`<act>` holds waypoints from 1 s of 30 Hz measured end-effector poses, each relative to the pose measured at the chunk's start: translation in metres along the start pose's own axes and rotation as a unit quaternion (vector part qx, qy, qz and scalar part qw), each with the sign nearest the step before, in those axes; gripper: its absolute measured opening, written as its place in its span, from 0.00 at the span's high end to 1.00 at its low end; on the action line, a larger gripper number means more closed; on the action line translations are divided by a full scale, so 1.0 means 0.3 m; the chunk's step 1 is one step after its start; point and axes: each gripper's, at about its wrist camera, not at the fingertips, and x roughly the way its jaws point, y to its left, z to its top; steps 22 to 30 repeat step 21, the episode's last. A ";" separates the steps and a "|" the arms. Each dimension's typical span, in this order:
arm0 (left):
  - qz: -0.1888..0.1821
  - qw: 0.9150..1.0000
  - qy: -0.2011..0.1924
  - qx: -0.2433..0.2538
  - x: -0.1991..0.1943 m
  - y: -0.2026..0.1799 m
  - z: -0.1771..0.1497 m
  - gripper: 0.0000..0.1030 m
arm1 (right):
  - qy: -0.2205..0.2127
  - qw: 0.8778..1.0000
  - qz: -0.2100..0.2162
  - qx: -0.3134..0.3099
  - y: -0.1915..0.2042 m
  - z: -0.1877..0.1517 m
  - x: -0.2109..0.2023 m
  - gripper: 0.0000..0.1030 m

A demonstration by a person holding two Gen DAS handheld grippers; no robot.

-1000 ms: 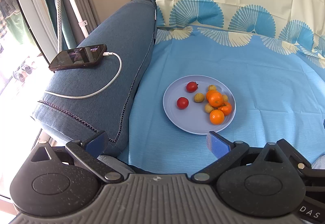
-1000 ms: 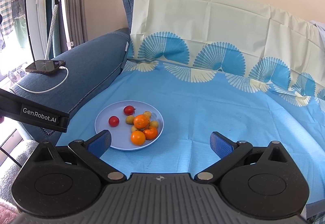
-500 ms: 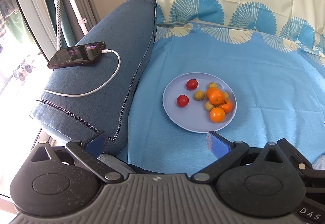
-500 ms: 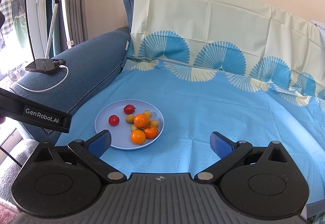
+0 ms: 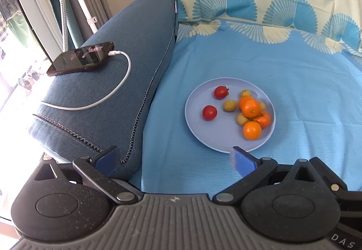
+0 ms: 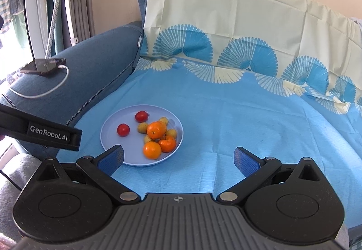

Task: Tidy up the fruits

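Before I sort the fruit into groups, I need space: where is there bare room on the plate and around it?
The pale blue round plate is bare along its near-left part, around the two red tomatoes. Its right side is crowded: three orange mandarins heaped with small yellow fruits. The light blue cloth right of the plate lies wide open.

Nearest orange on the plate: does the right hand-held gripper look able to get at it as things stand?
Probably yes. The right hand-held gripper is open and empty, and the nearest orange sits at the near edge of the plate, uncovered, with only bare blue cloth ahead of the fingers.
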 end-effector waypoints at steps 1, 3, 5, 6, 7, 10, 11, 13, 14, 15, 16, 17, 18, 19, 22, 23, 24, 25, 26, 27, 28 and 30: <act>0.002 1.000 0.002 0.000 0.012 -0.002 0.002 0.00 | 0.003 1.000 -0.001 -0.001 0.000 -0.002 0.012 0.01; 0.004 1.000 0.007 0.001 0.036 -0.005 0.005 0.00 | 0.011 1.000 -0.004 -0.001 0.001 -0.006 0.037 0.01; 0.005 1.000 0.011 0.002 0.057 -0.008 0.007 0.00 | 0.019 1.000 -0.005 0.000 0.000 -0.007 0.061 0.01; 0.005 1.000 0.013 0.002 0.066 -0.009 0.008 0.00 | 0.022 1.000 -0.005 0.001 0.000 -0.007 0.071 0.01; 0.005 1.000 0.015 0.002 0.074 -0.009 0.008 0.00 | 0.025 1.000 -0.005 0.000 0.001 -0.006 0.082 0.01; 0.005 1.000 0.026 0.001 0.100 -0.012 0.013 0.00 | 0.031 0.999 -0.005 -0.006 0.009 -0.005 0.112 0.01; 0.004 1.000 0.029 0.000 0.107 -0.011 0.014 0.00 | 0.033 0.999 -0.005 -0.008 0.010 -0.004 0.120 0.01; 0.004 0.999 0.033 -0.001 0.117 -0.012 0.021 0.00 | 0.035 0.999 -0.003 -0.009 0.011 -0.001 0.134 0.01; 0.004 0.999 0.035 -0.002 0.121 -0.012 0.024 0.00 | 0.036 0.999 -0.002 -0.009 0.012 0.001 0.140 0.01; 0.003 0.999 0.036 -0.003 0.125 -0.013 0.027 0.00 | 0.037 0.999 -0.001 -0.009 0.013 0.002 0.145 0.01; 0.003 0.999 0.037 -0.003 0.128 -0.013 0.030 0.00 | 0.037 0.999 0.000 -0.009 0.013 0.004 0.150 0.01; 0.003 0.999 0.037 -0.003 0.129 -0.015 0.032 0.00 | 0.038 0.999 0.000 -0.008 0.014 0.005 0.154 0.01; 0.006 0.999 0.036 -0.002 0.129 -0.017 0.033 0.00 | 0.039 0.999 0.001 -0.008 0.013 0.008 0.158 0.01; 0.011 0.999 0.036 -0.001 0.130 -0.021 0.034 0.00 | 0.039 0.999 0.002 -0.008 0.014 0.010 0.161 0.01; 0.017 0.999 0.033 0.001 0.125 -0.027 0.034 0.00 | 0.039 0.999 0.003 -0.008 0.013 0.013 0.161 0.01; 0.017 0.999 0.033 0.001 0.125 -0.027 0.034 0.00 | 0.039 0.999 0.003 -0.008 0.013 0.013 0.161 0.01; 0.017 0.999 0.033 0.001 0.125 -0.027 0.034 0.00 | 0.039 0.999 0.003 -0.008 0.013 0.013 0.161 0.01; 0.017 0.999 0.033 0.001 0.125 -0.027 0.034 0.00 | 0.039 0.999 0.003 -0.008 0.013 0.013 0.161 0.01; 0.017 0.999 0.033 0.001 0.125 -0.027 0.034 0.00 | 0.039 0.999 0.003 -0.008 0.013 0.013 0.161 0.01; 0.017 0.999 0.033 0.001 0.125 -0.027 0.034 0.00 | 0.039 0.999 0.003 -0.008 0.013 0.013 0.161 0.01; 0.017 0.999 0.033 0.001 0.125 -0.027 0.034 0.00 | 0.039 0.999 0.003 -0.008 0.013 0.013 0.161 0.01; 0.017 0.999 0.033 0.001 0.125 -0.027 0.034 0.00 | 0.039 0.999 0.003 -0.008 0.013 0.013 0.161 0.01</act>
